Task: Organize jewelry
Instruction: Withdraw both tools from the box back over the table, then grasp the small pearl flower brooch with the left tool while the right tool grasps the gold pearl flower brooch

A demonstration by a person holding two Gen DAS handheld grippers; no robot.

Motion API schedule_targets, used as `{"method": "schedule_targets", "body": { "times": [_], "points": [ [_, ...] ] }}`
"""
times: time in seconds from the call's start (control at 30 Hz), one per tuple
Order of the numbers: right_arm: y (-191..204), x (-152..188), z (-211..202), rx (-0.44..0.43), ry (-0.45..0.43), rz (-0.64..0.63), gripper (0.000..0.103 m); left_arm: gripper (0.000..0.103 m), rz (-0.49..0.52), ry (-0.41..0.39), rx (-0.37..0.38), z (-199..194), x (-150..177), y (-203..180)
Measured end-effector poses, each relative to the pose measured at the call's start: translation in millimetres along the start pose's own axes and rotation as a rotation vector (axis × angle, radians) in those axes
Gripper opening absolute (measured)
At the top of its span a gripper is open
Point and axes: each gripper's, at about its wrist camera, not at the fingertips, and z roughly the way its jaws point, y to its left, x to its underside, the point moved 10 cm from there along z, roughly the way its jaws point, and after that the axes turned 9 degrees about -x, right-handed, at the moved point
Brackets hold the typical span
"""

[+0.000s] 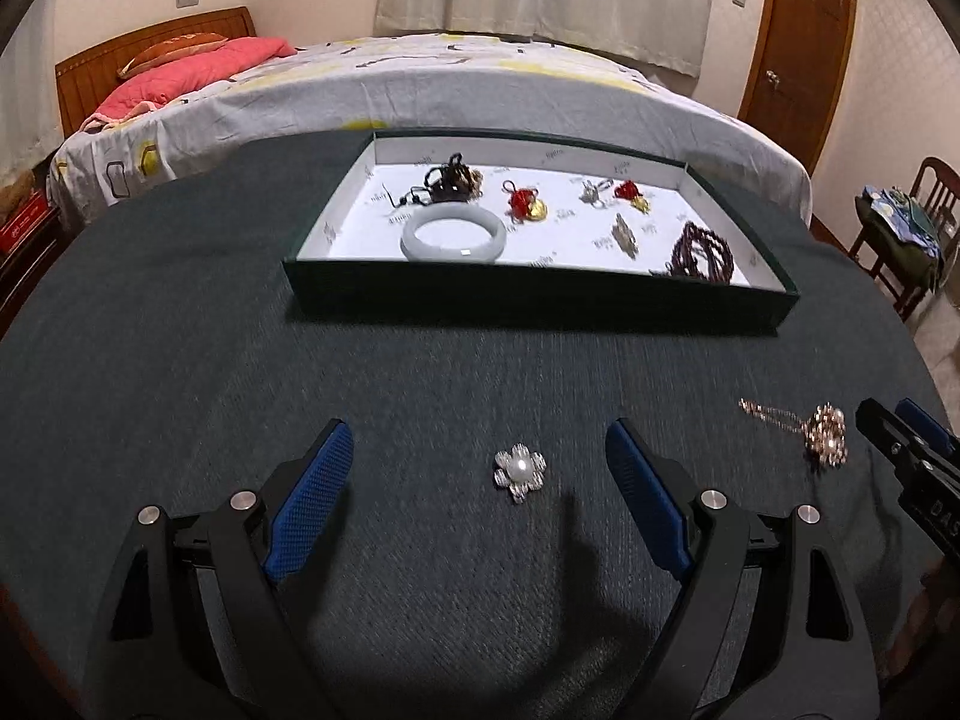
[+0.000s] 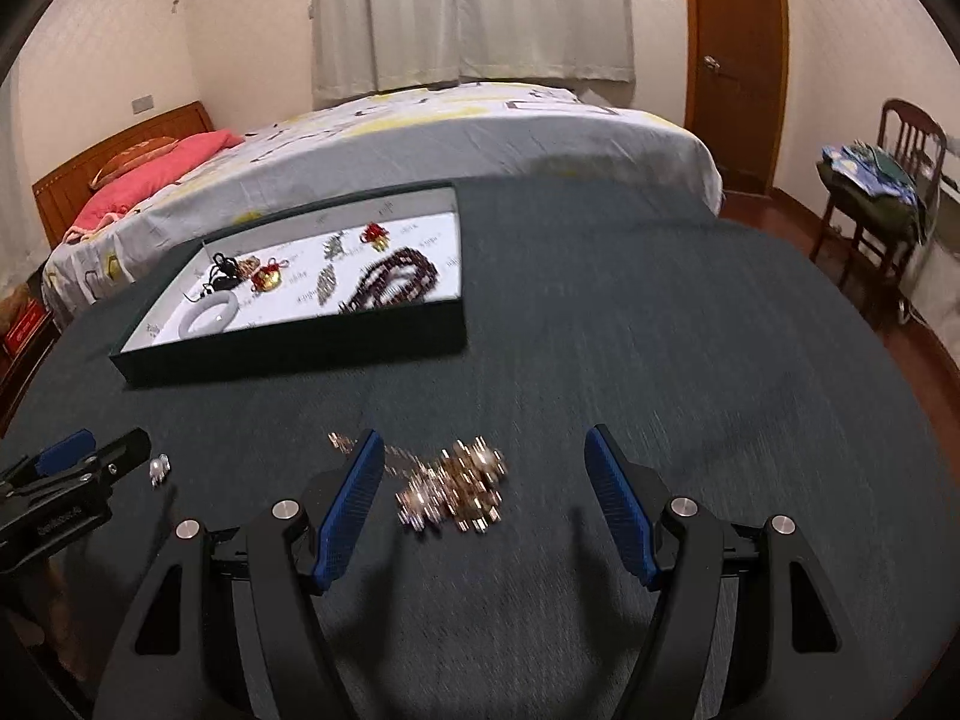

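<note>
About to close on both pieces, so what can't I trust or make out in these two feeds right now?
- Gold brooch, right wrist view: motion blur smears it; shape and chain layout unclear.
- Pearl flower brooch, right wrist view: tiny, beside the left gripper.
- Right gripper: in the left wrist view only one finger shows, cut off by the edge.
- Tray, both views: small pieces blurred; near wall hides the bead bracelet bottom.

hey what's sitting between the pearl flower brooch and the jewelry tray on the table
Nothing: in the left wrist view only bare dark tablecloth runs from the pearl flower brooch up to the tray.
</note>
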Motion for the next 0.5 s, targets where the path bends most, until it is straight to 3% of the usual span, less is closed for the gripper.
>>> {"method": "schedule_targets", "body": {
  "times": [0.3, 0.37, 0.5],
  "points": [
    [-5.6, 15.6, -3.6, -0.002, -0.014, 0.020, 0.067, 0.083, -0.024, 0.056, 0.004, 12.6, 13.8, -3.5],
    [-6.0, 16.6, -4.2, -0.003, -0.018, 0.024, 0.067, 0.072, -0.018, 0.080, 0.005, 17.1, 17.2, -6.2],
    [-5.3, 17.0, -4.1, -0.015, -0.020, 0.031, 0.067, 0.064, 0.019, 0.074, -0.001, 16.4, 17.3, -13.5]
  ]
}}
